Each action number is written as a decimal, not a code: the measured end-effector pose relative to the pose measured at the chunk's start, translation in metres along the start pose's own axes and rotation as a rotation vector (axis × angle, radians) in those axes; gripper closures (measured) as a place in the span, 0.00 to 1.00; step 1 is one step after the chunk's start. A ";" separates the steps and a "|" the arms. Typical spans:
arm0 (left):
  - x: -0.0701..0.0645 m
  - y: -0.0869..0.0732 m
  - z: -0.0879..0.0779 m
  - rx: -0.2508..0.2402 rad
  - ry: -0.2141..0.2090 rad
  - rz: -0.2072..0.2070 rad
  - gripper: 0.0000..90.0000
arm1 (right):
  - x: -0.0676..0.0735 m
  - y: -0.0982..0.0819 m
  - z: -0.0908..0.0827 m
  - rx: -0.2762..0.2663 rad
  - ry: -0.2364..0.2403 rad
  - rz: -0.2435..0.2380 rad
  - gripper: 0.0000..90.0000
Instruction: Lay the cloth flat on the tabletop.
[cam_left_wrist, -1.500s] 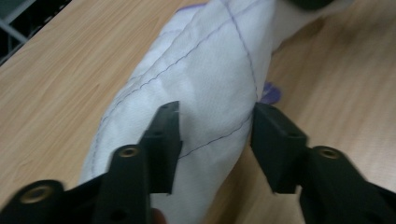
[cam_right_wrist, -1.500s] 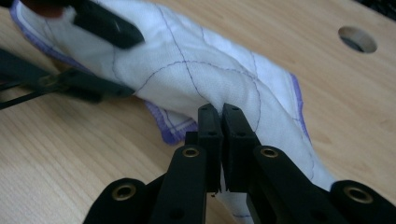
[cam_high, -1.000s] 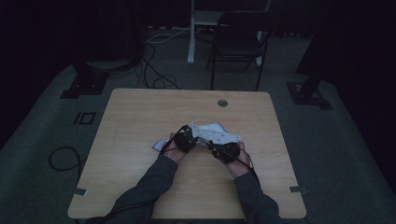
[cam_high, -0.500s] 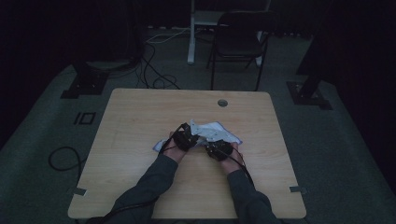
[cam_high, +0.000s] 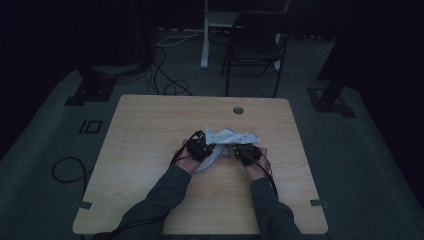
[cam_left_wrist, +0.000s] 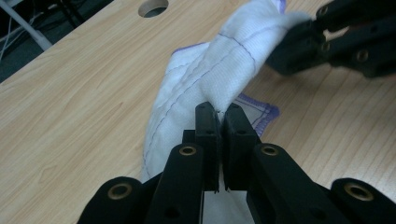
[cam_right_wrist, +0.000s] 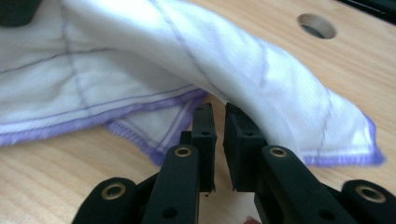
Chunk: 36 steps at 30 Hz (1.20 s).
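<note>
On the table (cam_high: 150, 150), near its middle, your white cloth (cam_high: 227, 137) with the purple hem lies bunched up between your two hands. Your left gripper (cam_high: 209, 146) sits at the cloth's left end. Its own view shows the jaws nearly together, with a raised fold of the cloth (cam_left_wrist: 219, 74) pinched at their tips, so you have a grip there. From that pinch the fabric rises in a ridge toward your other gripper (cam_left_wrist: 327, 39), which meets the cloth at the ridge's far end. A flat corner with the purple hem lies on the wood just beside the ridge.

Your right gripper (cam_high: 240, 149) sits at the cloth's near right side. Its jaws have just been closing and now stand narrow, a thin slit left between them. In its view the tips (cam_right_wrist: 217, 109) sit right under the draped edge of the cloth (cam_right_wrist: 154, 51). Whether fabric is caught between the pads you cannot tell from here. The cloth arches over those tips, and its hemmed corner rests on the wood to the right. A cable hole (cam_high: 238, 110) lies well beyond the cloth, toward the table's far edge.
</note>
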<state>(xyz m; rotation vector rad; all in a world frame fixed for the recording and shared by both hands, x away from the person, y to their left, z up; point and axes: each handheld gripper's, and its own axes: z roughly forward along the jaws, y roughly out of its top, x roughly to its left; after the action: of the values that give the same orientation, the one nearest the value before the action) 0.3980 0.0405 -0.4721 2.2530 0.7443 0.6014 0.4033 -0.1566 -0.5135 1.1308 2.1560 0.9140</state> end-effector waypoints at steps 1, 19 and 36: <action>0.000 0.000 0.000 0.000 -0.001 -0.008 0.97 | -0.002 0.001 -0.001 -0.003 0.004 0.009 0.92; 0.048 -0.035 0.010 0.078 0.016 -0.239 0.96 | -0.006 0.008 0.012 0.015 0.075 0.051 0.82; 0.064 -0.052 0.006 0.068 0.000 -0.352 0.85 | 0.024 0.000 0.032 0.086 0.177 -0.017 0.80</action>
<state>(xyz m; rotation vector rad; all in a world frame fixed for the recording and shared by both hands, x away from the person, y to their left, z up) 0.4306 0.1111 -0.5010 2.1108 1.1445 0.4099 0.4134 -0.1258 -0.5371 1.1070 2.3639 0.9537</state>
